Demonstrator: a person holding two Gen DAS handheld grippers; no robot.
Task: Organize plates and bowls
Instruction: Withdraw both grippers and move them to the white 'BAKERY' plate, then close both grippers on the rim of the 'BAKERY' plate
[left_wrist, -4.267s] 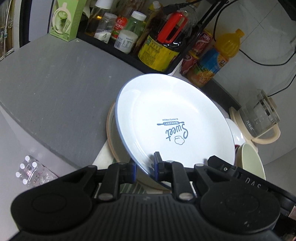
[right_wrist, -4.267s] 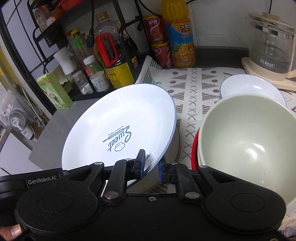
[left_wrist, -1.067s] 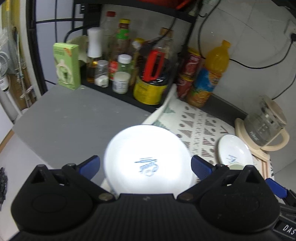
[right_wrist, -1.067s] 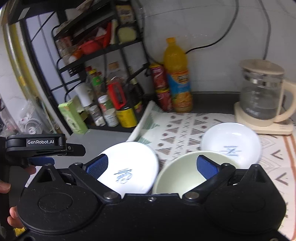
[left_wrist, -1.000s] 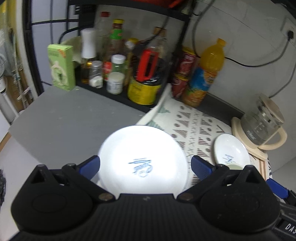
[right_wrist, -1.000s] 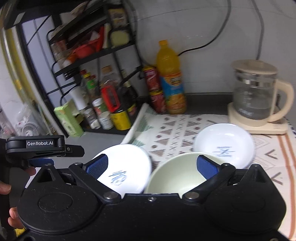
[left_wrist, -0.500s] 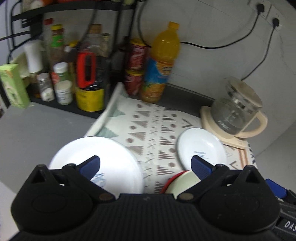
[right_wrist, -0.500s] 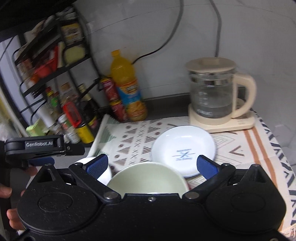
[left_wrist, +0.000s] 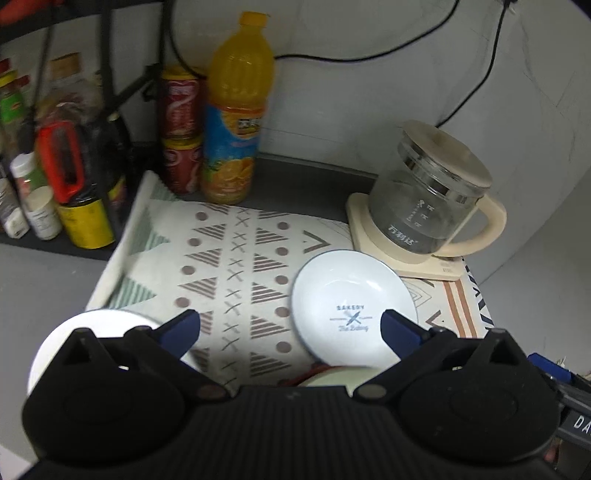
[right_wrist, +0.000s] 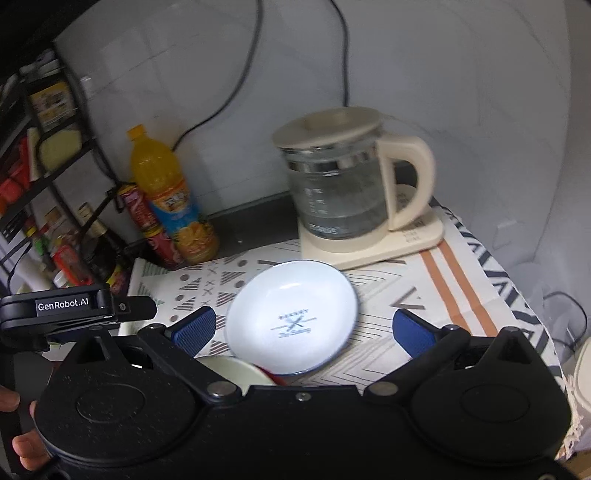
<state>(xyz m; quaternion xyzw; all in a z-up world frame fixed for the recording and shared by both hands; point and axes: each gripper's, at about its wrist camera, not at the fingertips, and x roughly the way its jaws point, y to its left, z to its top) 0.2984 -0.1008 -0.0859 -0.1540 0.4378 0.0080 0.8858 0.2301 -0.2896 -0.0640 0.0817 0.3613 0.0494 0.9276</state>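
Both blue fingers (left_wrist: 181, 328) of the left gripper (left_wrist: 290, 326) stand spread wide with nothing between them, hovering above the patterned mat (left_wrist: 236, 258). From this left wrist view the small white dish (left_wrist: 352, 308) with the "BAKERY" print lies flat near the mat's right edge, just in front of the glass kettle (left_wrist: 428, 199) on its cream base. A larger white plate (left_wrist: 92, 325) shows at the mat's near left corner, half hidden behind the gripper body. A cream bowl (left_wrist: 332, 378) with a red rim under it peeks out at the near edge, touching or nearly touching the dish; I can't tell which. The dish is empty, and the bowl's inside is hidden.

On the right wrist view, the right gripper (right_wrist: 303, 326) is likewise splayed wide and empty, lined up with the same small white dish (right_wrist: 291, 314), whose near rim overlaps the cream bowl (right_wrist: 232, 369). The kettle (right_wrist: 340, 184) looks partly filled with water.

The dish seems the next thing to collect, probably for stacking on the big plate. I'd come down on its free right or far rim, away from the bowl, pinch only the lip, and lift level so it doesn't scrape the bowl or swing into the kettle.
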